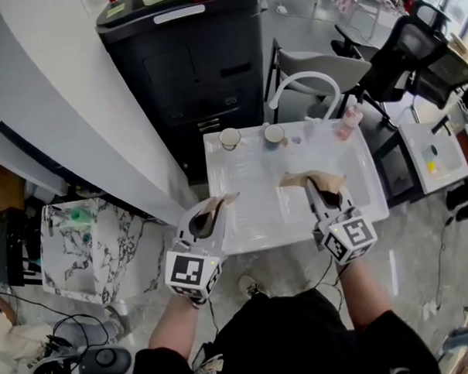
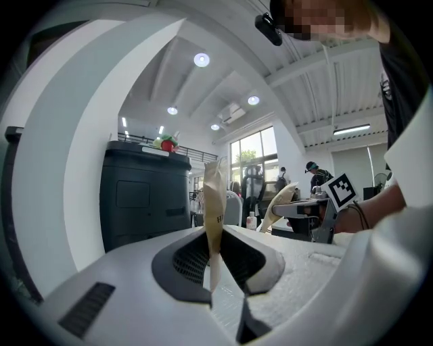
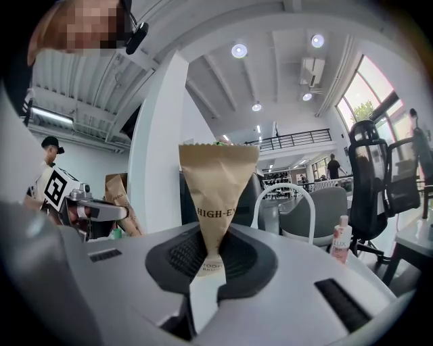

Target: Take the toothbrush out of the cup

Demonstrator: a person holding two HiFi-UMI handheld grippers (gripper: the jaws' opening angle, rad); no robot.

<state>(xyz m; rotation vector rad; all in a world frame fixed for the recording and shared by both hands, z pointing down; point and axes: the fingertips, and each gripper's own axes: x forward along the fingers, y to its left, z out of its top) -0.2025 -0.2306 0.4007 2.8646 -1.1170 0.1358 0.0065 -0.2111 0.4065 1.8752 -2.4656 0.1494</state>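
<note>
Toothbrush: you cannot make it out as a bare object in any view; the only trace is small print beginning "TOOTH" low on the right sleeve [image 3: 216, 182], a tan paper packet also marked "HIGH-E"; whether a brush lies inside cannot be told. Cups: left cup [image 1: 230, 137] and right cup [image 1: 274, 133] stand upright, a little apart, at the far edge of the white desk [image 1: 257, 181]; their contents are too small to read. Right gripper [image 3: 206, 260]: its fingers are clenched on the narrow lower end of the right sleeve, which flares upward to a serrated top edge; in the head view this sleeve hangs over the middle of the desk. Left gripper [image 2: 215, 257]: its fingers are clenched on the left sleeve [image 2: 215, 196], a second tan paper strip seen edge-on and standing upright; in the head view it sits at the desk's near left corner. The two sleeves are well apart, one per gripper. Surroundings: pink bottle [image 1: 349, 121] at the far right of the desk; white arched tube [image 1: 303, 82] behind the cups; black cabinet [image 1: 190, 60] beyond the desk's far left.
</note>
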